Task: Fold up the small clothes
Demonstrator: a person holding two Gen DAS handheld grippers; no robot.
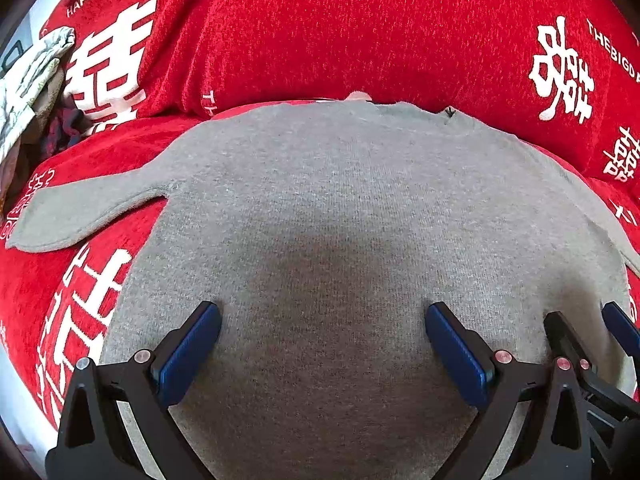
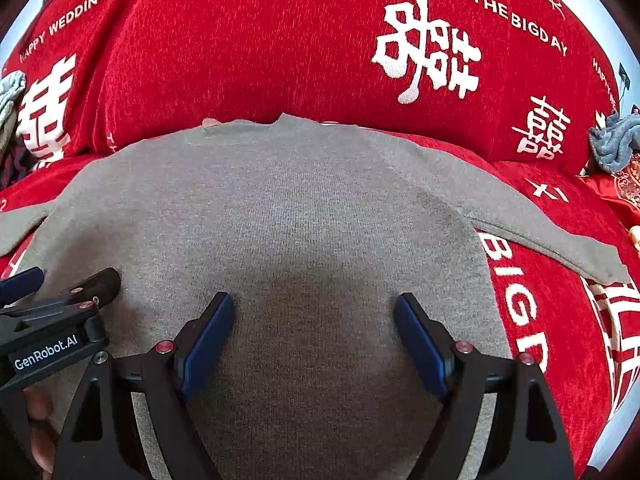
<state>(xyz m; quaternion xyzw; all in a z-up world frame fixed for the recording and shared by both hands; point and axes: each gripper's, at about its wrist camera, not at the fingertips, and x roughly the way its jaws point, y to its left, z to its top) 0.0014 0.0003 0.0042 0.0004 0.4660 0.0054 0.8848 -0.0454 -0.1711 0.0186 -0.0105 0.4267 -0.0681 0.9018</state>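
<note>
A small grey knit sweater (image 1: 320, 200) (image 2: 288, 208) lies flat on a red cover, neckline away from me, sleeves spread to both sides. The left sleeve (image 1: 80, 212) reaches out to the left, the right sleeve (image 2: 552, 236) to the right. My left gripper (image 1: 322, 320) hovers open over the lower body of the sweater, nothing between its blue pads. My right gripper (image 2: 314, 312) is open too, just above the same lower part, a little to the right of the left one. The right gripper's fingers (image 1: 576, 344) show at the edge of the left wrist view.
A red cover (image 2: 280, 52) with white characters and lettering drapes the seat and backrest. A heap of patterned clothes (image 1: 32, 92) lies at the far left. A blue-grey crumpled cloth (image 2: 616, 140) sits at the right. A hand (image 2: 38, 432) holds the left gripper.
</note>
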